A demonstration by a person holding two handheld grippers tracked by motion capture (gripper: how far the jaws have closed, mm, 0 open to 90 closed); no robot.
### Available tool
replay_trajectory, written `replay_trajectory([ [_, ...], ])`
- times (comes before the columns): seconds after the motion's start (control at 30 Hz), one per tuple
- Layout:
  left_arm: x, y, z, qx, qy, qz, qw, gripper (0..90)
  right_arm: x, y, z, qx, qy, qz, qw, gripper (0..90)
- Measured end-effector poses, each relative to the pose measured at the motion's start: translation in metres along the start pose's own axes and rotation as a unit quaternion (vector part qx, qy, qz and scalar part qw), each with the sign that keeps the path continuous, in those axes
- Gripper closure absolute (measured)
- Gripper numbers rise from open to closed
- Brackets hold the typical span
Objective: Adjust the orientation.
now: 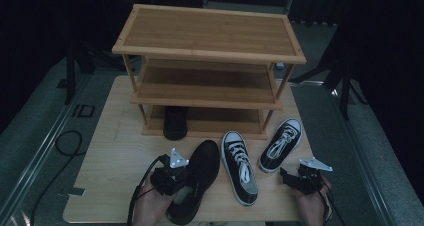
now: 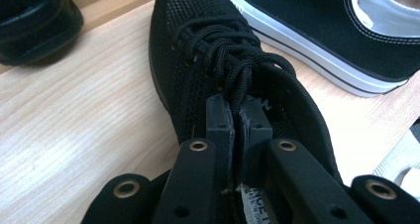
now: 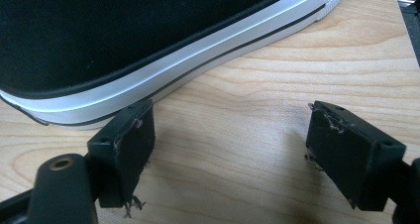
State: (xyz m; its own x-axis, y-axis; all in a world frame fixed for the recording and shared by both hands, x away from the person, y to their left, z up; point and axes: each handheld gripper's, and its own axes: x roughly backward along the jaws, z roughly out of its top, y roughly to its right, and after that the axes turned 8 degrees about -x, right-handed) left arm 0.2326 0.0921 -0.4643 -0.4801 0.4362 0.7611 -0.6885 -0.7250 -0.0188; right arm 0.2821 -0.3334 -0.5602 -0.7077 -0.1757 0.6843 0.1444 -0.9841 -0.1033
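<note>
Now left tongs (image 2: 240, 122) pinch black mesh shoe's (image 2: 208, 60) collar edge.

I see the rack (image 1: 209, 46) at the table's (image 1: 115, 151) far side, one shoe (image 1: 175, 122) on its bottom shelf. Before it lie three shoes: mesh shoe (image 1: 196, 183) left, high-top (image 1: 240, 166) middle, second high-top (image 1: 282, 144) right.

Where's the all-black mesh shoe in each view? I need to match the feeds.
High view: black mesh shoe lies bottom centre, the left gripper at its collar.
Left gripper view: centre, jaws shut on its tongue.
Right gripper view: not in it.
Shared landmark: the white-soled sneaker beside it, top right in the left gripper view.
</note>
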Motion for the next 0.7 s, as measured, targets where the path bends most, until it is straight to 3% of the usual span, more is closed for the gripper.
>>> replay_trajectory([
  [0.7, 0.006, -0.011, 0.033, -0.011, 0.035, 0.024, 0.9990, 86.7, 0.000, 0.000, 0.000, 0.000, 0.000, 0.000, 1.0000, 18.9],
])
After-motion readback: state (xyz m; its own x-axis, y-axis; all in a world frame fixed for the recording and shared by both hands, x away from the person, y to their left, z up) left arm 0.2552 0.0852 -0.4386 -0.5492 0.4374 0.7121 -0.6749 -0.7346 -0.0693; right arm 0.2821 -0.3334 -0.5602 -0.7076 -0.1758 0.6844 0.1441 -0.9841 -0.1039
